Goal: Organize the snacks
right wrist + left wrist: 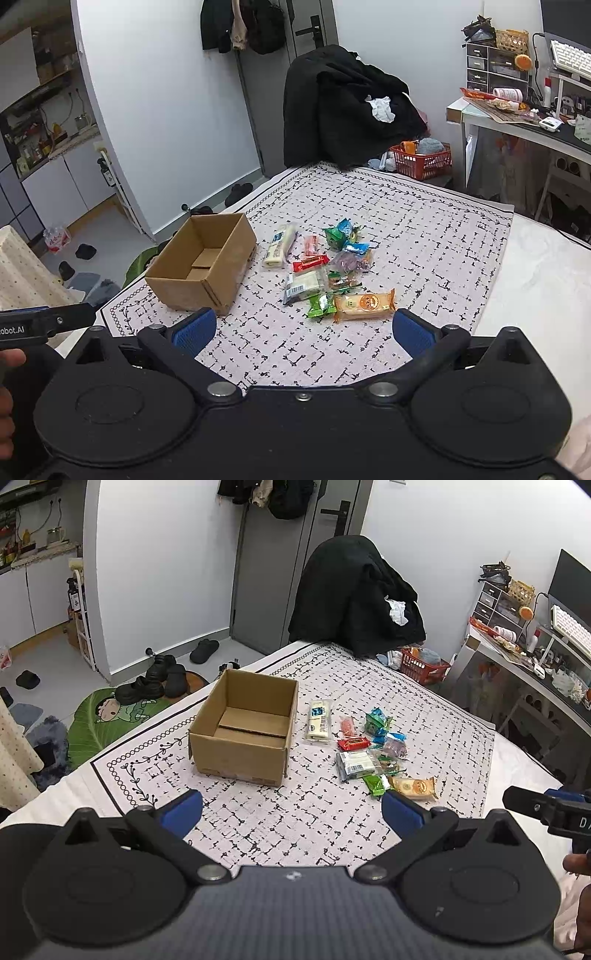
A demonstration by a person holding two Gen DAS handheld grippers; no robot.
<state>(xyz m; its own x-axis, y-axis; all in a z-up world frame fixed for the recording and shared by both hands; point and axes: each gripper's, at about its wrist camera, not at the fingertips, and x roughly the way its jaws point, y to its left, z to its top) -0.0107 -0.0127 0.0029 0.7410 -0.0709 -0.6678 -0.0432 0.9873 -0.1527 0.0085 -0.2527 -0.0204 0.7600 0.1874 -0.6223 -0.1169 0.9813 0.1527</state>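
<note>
An open cardboard box [243, 727] [201, 264] stands on a patterned cloth, holding only a loose cardboard flap. To its right lie several wrapped snacks: a white pack [319, 723] [279, 246], a red bar [353, 743] [311, 263], a clear-wrapped white pack [355, 763] [304, 283], a green packet [376, 785] [320, 305] and an orange cake pack [414, 787] [364, 304]. My left gripper [291, 810] is open, held near the cloth's front edge. My right gripper [303, 332] is open too, just short of the orange pack.
The cloth [332, 823] covers a bed. A chair draped with black clothes [354, 598] and a red basket [424, 666] stand at the far end. A cluttered desk [532, 657] is on the right. Shoes [155, 681] and a green mat [110, 720] lie on the floor to the left.
</note>
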